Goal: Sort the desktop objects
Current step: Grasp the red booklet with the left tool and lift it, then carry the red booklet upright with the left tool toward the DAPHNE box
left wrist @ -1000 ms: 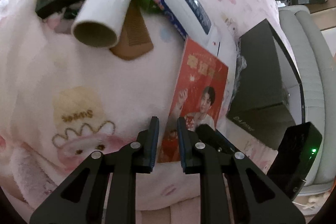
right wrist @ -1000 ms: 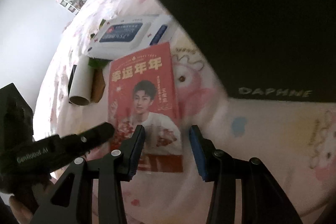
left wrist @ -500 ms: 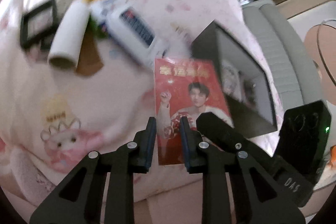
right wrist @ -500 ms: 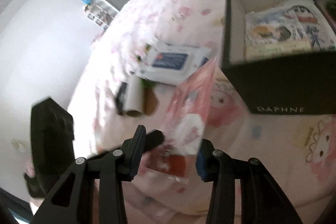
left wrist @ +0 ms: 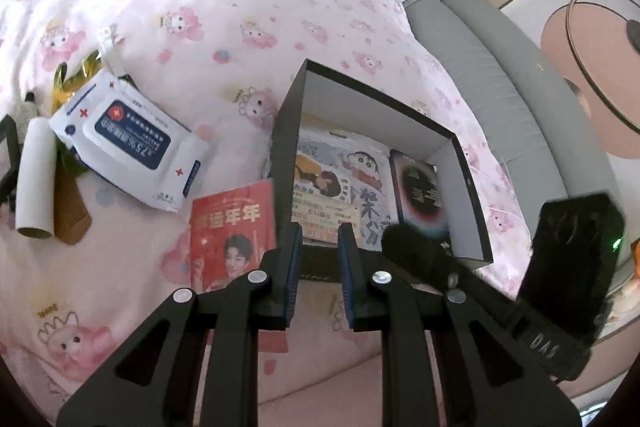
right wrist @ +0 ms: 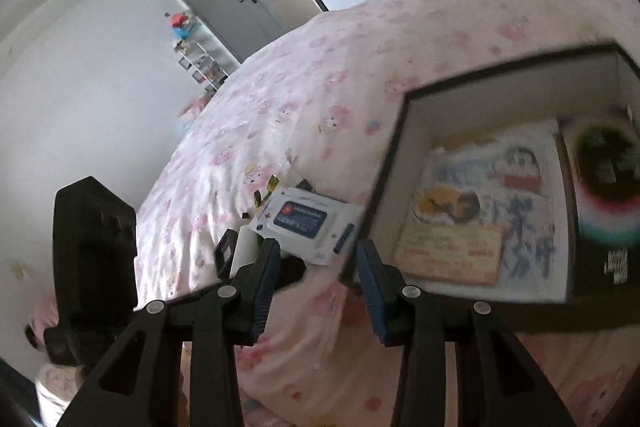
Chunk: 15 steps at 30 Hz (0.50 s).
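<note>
My left gripper is shut to a narrow gap with only blanket showing in it. It hovers over the near wall of an open black box. A red photo card lies on the pink blanket just left of the box, its lower edge hidden behind my left finger. Inside the box lie a cartoon booklet and a dark card. My right gripper is open and empty, near the box; the red card is not seen from there. A white wipes pack lies further left.
A cardboard tube, a brown comb and a black frame lie at the far left. Grey sofa cushions run along the right of the blanket. The other gripper's body is close on the right.
Both grippers have risen and swung toward the box, whose inside now shows. The red card stood tilted up between the right fingers half a second ago and is now out of that view.
</note>
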Each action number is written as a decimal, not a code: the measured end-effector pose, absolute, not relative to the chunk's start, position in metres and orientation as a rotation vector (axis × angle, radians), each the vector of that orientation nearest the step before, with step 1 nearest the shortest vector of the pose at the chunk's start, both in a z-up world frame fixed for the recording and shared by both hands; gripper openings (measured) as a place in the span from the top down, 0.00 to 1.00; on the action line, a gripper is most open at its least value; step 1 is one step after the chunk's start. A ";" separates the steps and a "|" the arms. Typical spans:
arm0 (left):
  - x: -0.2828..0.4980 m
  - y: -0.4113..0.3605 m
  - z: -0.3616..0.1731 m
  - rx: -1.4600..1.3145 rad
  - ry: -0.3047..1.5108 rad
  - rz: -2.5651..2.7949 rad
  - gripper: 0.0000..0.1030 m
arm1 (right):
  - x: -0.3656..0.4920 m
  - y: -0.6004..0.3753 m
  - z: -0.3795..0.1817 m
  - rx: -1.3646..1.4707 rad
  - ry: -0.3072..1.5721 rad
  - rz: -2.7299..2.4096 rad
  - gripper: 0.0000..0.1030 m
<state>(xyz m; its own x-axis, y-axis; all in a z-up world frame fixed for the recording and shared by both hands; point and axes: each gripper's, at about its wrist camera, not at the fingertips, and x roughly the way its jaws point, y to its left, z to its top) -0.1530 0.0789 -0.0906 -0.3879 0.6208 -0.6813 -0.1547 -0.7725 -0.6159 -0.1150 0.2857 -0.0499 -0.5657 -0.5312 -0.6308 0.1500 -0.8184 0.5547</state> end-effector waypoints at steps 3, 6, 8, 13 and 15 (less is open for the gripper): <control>-0.152 0.066 -0.102 -1.404 -0.667 2.192 0.85 | -0.112 0.278 -0.066 1.270 -0.587 -2.371 0.64; -0.151 0.048 -0.114 -1.420 -0.694 2.217 0.85 | -0.112 0.264 -0.076 1.335 -0.508 -2.346 0.64; -0.151 0.035 -0.130 -1.447 -0.705 2.233 0.83 | -0.120 0.250 -0.088 1.374 -0.493 -2.333 0.64; -0.150 0.013 -0.181 -1.591 -0.867 2.163 0.83 | -0.132 0.235 -0.126 1.541 -0.460 -2.320 0.64; -0.152 0.018 -0.184 -1.595 -0.862 2.135 0.83 | -0.134 0.231 -0.142 1.602 -0.463 -2.278 0.64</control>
